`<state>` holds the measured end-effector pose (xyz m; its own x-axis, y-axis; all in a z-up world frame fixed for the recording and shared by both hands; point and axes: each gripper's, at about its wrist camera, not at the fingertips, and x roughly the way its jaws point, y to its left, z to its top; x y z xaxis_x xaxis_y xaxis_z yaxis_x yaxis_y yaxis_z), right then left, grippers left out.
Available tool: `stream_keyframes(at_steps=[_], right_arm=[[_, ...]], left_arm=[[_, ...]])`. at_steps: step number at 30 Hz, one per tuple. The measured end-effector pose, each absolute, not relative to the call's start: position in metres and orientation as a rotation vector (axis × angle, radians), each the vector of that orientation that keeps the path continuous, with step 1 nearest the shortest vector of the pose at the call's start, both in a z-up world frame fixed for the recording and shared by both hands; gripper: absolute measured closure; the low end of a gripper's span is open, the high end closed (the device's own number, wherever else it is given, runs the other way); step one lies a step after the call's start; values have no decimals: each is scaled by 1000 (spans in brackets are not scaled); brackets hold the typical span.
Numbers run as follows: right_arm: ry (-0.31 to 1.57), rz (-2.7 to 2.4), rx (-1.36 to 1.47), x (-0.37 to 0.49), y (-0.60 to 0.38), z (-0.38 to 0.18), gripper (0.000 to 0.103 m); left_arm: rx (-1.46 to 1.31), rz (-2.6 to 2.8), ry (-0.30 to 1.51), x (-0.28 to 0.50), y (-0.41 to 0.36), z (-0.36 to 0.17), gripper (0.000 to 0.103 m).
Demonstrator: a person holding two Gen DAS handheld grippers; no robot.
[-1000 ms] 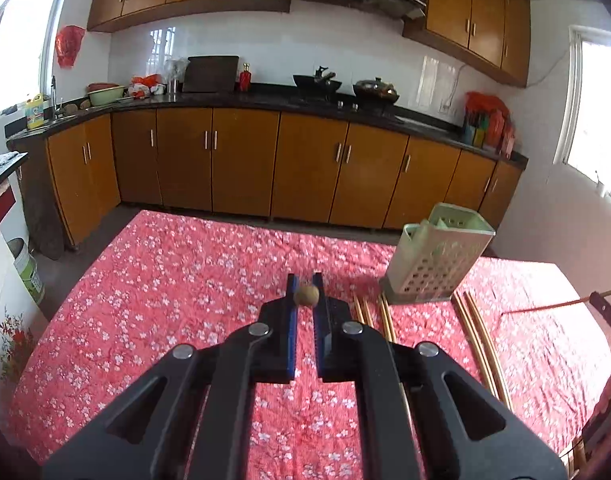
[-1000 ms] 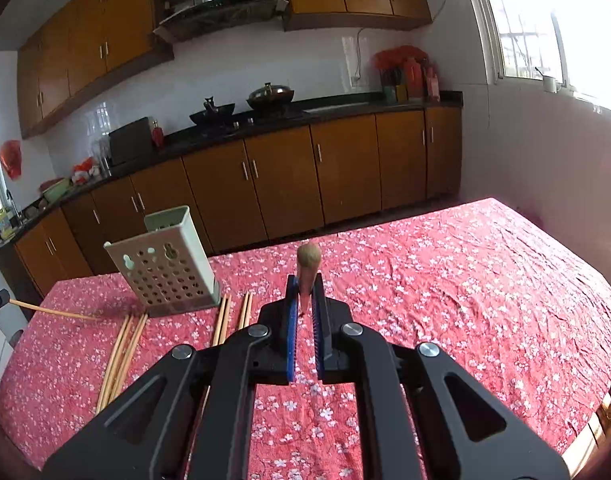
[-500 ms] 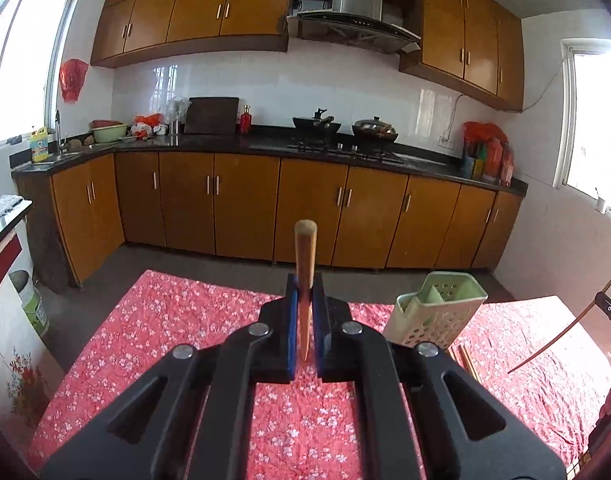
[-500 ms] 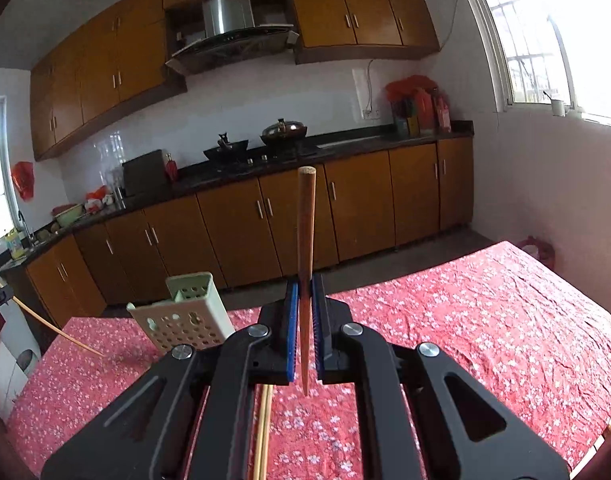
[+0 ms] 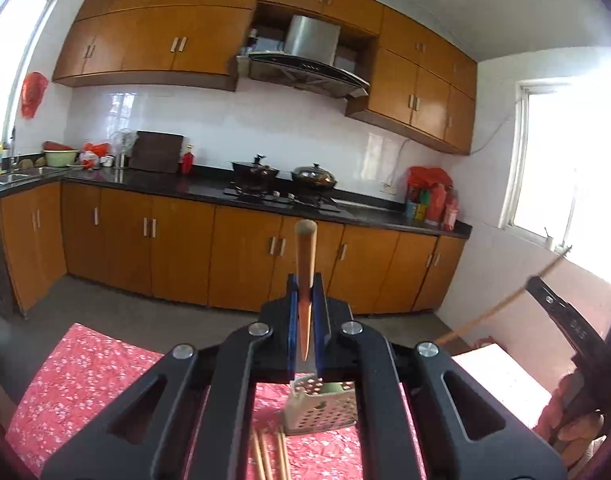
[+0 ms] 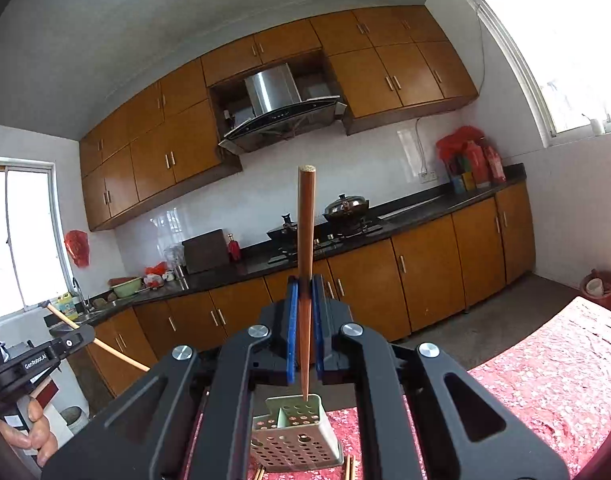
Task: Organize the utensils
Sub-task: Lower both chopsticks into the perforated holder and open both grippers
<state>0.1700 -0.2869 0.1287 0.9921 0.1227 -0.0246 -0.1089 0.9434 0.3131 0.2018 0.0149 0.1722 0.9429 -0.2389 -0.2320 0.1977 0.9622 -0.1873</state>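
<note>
My left gripper (image 5: 305, 296) is shut on a wooden chopstick (image 5: 304, 264) held upright, thin tip down, above the pale green perforated utensil holder (image 5: 321, 412) on the red floral tablecloth (image 5: 85, 384). My right gripper (image 6: 303, 300) is shut on a darker chopstick (image 6: 305, 248), also upright, its tip just over the holder's open top (image 6: 295, 432). Each gripper shows at the edge of the other's view, the right one at right (image 5: 561, 312) and the left one at left (image 6: 37, 356).
Loose chopsticks (image 5: 265, 458) lie on the cloth in front of the holder. Kitchen cabinets and a black counter with pots (image 5: 281, 176) run behind the table. The person's hands (image 6: 33, 436) show at the frame edges.
Both grippers tilted up and rose, turning their chopsticks from pointing forward to upright. Both moved in over the utensil holder, which now sits below the fingers.
</note>
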Motion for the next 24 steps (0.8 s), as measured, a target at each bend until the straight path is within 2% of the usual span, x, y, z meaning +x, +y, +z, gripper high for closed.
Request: stream_keyframes(at_steps=[11, 13, 15, 24], right_arm=[[242, 118, 275, 218, -259, 98, 95], [256, 123, 265, 216, -255, 94, 89], [238, 109, 256, 207, -257, 95, 66], [243, 70, 290, 160, -287, 84, 64]], left_arm=[[-83, -251, 387, 251, -42, 119, 95], [-100, -245, 400, 255, -40, 115, 94], [-106, -238, 394, 255, -35, 114, 88], [-173, -172, 331, 213, 8, 122, 75]])
